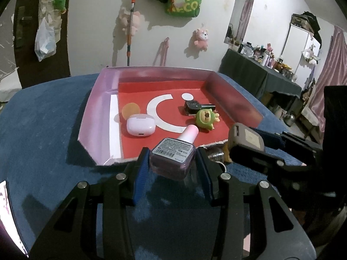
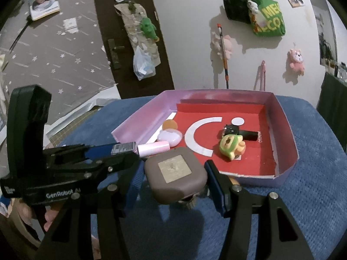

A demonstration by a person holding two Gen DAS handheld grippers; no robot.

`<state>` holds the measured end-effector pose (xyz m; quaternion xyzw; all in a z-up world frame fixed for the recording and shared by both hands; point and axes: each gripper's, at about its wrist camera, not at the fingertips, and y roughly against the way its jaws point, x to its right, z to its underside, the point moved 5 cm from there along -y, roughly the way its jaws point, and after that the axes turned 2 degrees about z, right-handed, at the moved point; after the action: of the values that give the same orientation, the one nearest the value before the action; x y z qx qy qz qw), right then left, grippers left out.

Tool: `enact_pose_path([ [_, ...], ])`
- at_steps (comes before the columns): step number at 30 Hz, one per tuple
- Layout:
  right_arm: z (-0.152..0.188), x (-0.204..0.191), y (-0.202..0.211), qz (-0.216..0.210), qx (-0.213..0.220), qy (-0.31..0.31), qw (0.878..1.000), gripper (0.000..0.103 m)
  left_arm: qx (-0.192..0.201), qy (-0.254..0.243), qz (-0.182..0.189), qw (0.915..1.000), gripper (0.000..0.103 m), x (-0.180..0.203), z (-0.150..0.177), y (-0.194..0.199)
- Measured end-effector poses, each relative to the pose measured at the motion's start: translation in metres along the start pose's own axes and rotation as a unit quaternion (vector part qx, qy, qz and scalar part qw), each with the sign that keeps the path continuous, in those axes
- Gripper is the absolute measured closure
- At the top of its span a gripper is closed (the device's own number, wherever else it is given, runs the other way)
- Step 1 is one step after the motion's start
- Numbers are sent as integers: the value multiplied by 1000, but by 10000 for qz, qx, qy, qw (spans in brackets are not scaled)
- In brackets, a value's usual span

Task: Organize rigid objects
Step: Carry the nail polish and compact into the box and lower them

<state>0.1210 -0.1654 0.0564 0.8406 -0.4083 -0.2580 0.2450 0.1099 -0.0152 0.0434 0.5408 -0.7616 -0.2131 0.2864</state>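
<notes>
Between my left gripper's (image 1: 173, 162) blue pads sits a small purple bottle (image 1: 172, 155) with a pale pink cap, clenched by its square body and carried cap-first just short of the near edge of the tray (image 1: 97, 117). My right gripper (image 2: 176, 181) grips a rounded brown case (image 2: 175, 178) with a square label on top, also held above the blue worktop (image 2: 314, 173) just in front of the tray.

My worries from here: the two grippers travel side by side, the left one's fingers just beside the brown case in the right view, so a careless swing could knock them together and twist a grip loose. The bottle is smooth and held only across its flat sides; I judge a bump on the tray's low front lip could tip it out. The tray's near wall looks torn and ragged, so something dragged low over it may catch. Dropping either item from height could also scatter what already lies inside.

My count inside the tray: one white earbud case (image 1: 140, 126), one green toy figure (image 1: 206, 118), one black gadget (image 1: 198, 107) behind it, one orange disc (image 1: 130, 110). In my grippers: one bottle, one brown case. Some small metal bits lie on the worktop under the right gripper; I cannot tell what they are.
</notes>
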Motion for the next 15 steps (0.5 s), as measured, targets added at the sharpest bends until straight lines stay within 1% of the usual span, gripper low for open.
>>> enact_pose_path([
  [5,-12,16,-13,-23,-174,-213,9996,43,-119,56,57,9999,63,-6,-9,-14],
  [10,-18,31,-30,-4,-427,-403,9983,43,-347,77,43,9994,63,-12,-15,-33],
  [15,-19,42,-48,-30,-696,-603,9957,43,-590,156,107,9981,64,-19,-17,-50],
])
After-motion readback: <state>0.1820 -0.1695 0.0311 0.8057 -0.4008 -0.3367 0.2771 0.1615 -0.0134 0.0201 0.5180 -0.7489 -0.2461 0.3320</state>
